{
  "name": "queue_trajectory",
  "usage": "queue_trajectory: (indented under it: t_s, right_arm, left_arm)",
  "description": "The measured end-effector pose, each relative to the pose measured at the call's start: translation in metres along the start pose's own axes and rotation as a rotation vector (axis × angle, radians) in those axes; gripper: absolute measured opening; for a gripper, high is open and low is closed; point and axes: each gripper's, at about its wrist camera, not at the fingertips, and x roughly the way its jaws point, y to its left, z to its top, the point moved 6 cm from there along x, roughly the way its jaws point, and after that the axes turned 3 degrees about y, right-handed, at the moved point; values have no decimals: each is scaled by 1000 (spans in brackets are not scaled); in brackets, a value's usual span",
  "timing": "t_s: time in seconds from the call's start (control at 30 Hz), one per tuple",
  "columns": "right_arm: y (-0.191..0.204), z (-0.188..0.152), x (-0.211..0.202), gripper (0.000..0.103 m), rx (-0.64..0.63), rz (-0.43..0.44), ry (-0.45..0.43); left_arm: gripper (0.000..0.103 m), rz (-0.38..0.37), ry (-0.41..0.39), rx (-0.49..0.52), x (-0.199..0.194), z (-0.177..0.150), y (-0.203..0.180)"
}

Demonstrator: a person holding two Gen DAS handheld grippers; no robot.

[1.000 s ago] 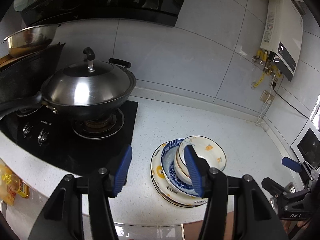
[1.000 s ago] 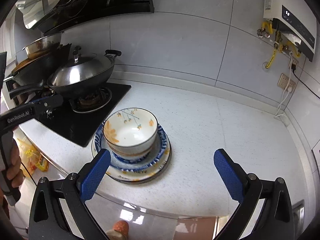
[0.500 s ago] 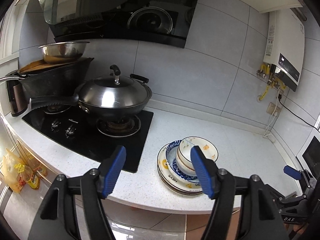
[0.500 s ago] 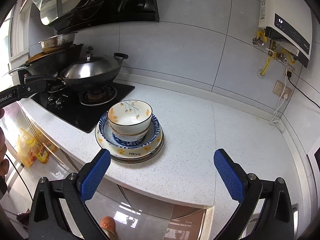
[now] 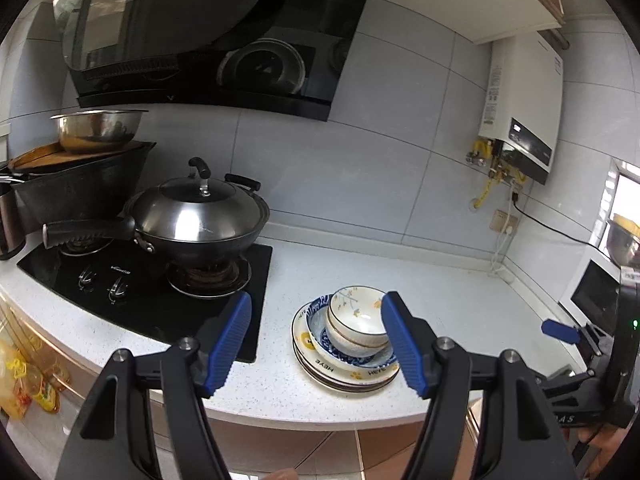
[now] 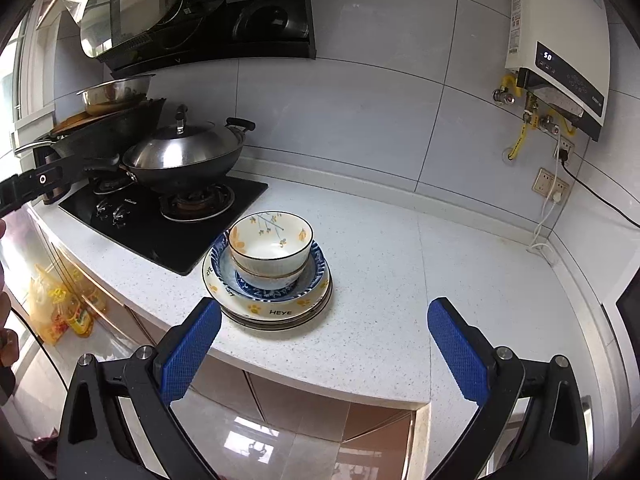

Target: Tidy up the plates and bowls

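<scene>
Right wrist view: glazed floral bowl (image 6: 270,246) atop plate stack (image 6: 267,307), fragile, slippery; grip rim. Right tool (image 6: 325,350) wide open, empty; left tool (image 5: 316,344) opening, empty.

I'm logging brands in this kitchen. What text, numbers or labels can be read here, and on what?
"HEYE": rim of the yellow-flowered plate.
"50": display of the water heater.
"V" mark: front edge of the range hood.
Hob logo, heater side label and right gripper lettering: too small or cut off.
</scene>
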Motion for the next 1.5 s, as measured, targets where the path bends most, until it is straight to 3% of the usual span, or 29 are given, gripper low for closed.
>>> queue_trajectory:
  t_s: [0.1,0.17,0.4,0.73,1.07,1.5]
  right_arm:
    - [11,1,-2,102,7,-25,11]
    - [18,1,-3,102,11,-45,17]
    - [34,1,-12,102,43,-130,35]
    - [43,-4,-23,102,89,-204,47]
    - [34,-7,-33,102,142,-142,-8]
    - [-3,-25,-38,102,232,-37,-50]
  left_arm:
    - [95,-37,10,30,-1,1,6]
    - [98,-61,4,42,-2,2,9]
    - [99,-151,1,59,3,6,25]
    - [99,-157,-8,45,4,3,47]
    - [99,-51,29,90,1,-18,44]
    - [99,-24,91,127,5,-47,3]
